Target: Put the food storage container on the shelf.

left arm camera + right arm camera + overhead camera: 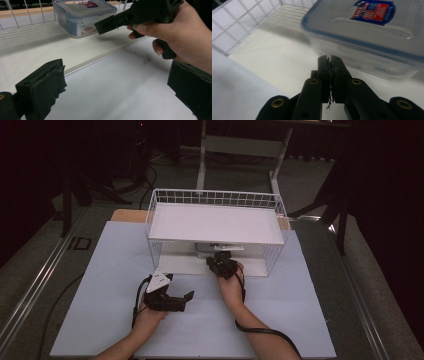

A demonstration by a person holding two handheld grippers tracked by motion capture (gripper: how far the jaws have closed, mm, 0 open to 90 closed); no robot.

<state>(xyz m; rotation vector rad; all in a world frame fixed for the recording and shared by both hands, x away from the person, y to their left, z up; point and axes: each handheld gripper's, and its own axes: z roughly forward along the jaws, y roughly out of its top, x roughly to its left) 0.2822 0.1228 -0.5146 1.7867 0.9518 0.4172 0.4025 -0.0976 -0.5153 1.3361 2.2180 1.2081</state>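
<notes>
Fingers of the right gripper (329, 60) are pressed together on nothing, just short of the clear lidded food container (372, 37) on the lower shelf of the white wire rack (215, 200) at the table's far edge. Left gripper (176, 301) waits wide open and empty near the table's middle, so I judge the grasp not yet begun: the container remains to be taken and drawn out.
</notes>
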